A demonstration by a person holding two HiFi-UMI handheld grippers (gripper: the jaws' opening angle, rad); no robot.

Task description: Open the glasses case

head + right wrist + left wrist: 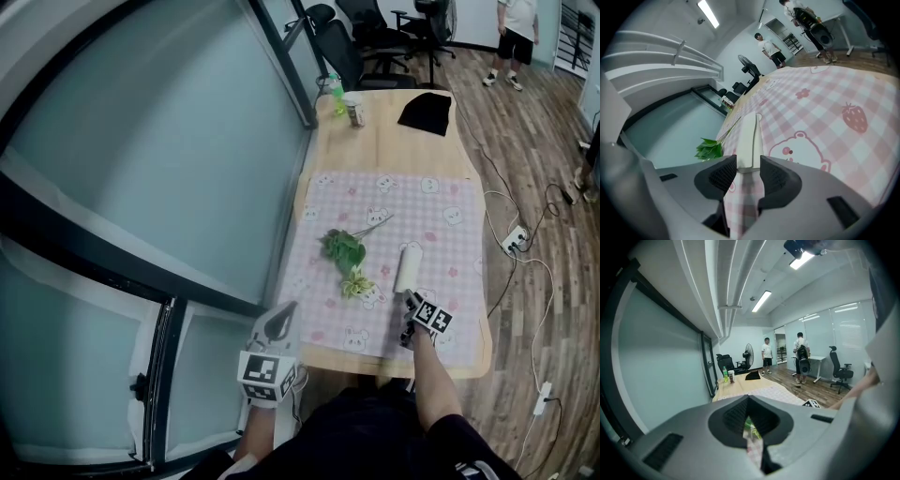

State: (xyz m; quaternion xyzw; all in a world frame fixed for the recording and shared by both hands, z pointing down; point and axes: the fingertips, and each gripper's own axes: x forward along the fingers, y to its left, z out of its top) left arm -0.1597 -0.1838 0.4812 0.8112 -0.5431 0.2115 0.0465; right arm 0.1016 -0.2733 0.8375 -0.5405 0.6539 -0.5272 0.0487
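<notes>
One long wooden table (394, 131), pink checked cloth (441, 244) over near half. Glass wall (141, 169) tight along left edge; plank floor (553, 122) with cables open to right. Glasses case (409, 266) lies closed on cloth, right of leafy sprig (345, 251), apart from it. Right gripper (410, 300) pinches case's near end. Left gripper (281, 316) off near-left corner, jaws together, empty. Bottle (335, 94), cup (354, 110), black item (427, 112) at far end, well apart.
</notes>
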